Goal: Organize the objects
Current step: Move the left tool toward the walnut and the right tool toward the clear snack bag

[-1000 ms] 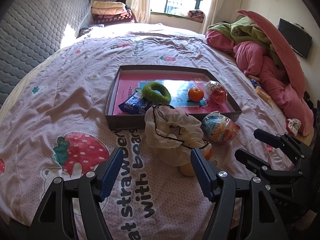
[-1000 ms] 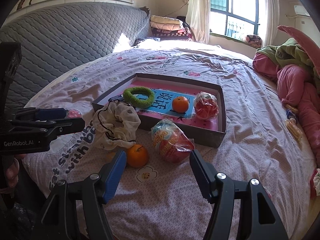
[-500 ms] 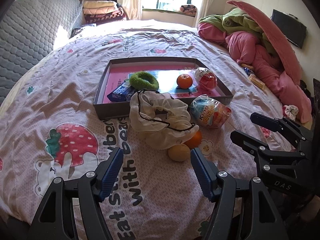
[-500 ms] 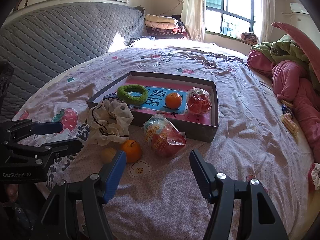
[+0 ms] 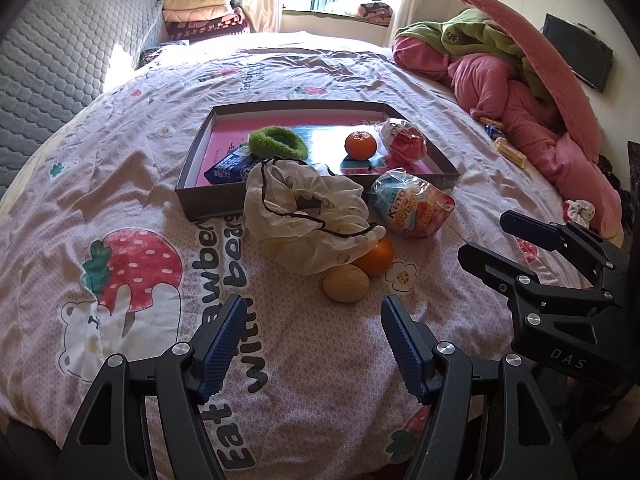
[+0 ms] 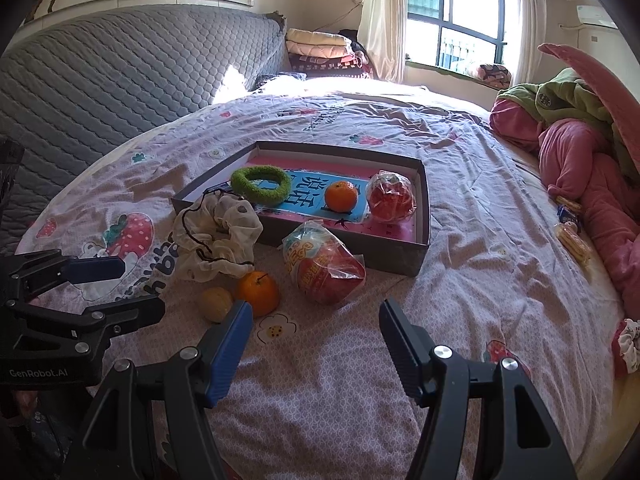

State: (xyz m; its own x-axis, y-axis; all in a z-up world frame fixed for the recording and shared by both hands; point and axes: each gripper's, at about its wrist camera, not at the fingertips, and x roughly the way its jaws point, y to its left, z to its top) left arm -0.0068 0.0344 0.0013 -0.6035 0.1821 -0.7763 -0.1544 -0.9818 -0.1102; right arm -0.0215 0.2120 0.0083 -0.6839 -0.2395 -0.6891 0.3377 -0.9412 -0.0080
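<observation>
Pink printed bedspread (image 5: 132,168) under everything, wrinkled, running wide and bare toward the grey quilted headboard (image 6: 120,68). Near its middle, a shallow grey box (image 5: 208,200) with a pink floor, holding a green fuzzy ring (image 5: 276,142), a blue packet (image 5: 228,168), one orange (image 5: 361,145) and a wrapped red toy egg (image 5: 404,142) against the far right wall. Touching the box's near wall, outside it: a crumpled cream drawstring bag (image 5: 308,216), and just beside that a bigger wrapped toy egg (image 5: 412,210). Peeking from under the bag's near edge, a second orange (image 5: 376,258) with a pale yellow fruit (image 5: 346,284) touching it. Left gripper (image 5: 314,340) low over the spread just short of the yellow fruit, blue pads wide apart and holding nothing. Right gripper (image 6: 316,340) likewise spread, empty, facing the big egg and the loose orange, open sheet between. Heaped pink and green bedding (image 6: 580,148) crowding the right-hand edge.
</observation>
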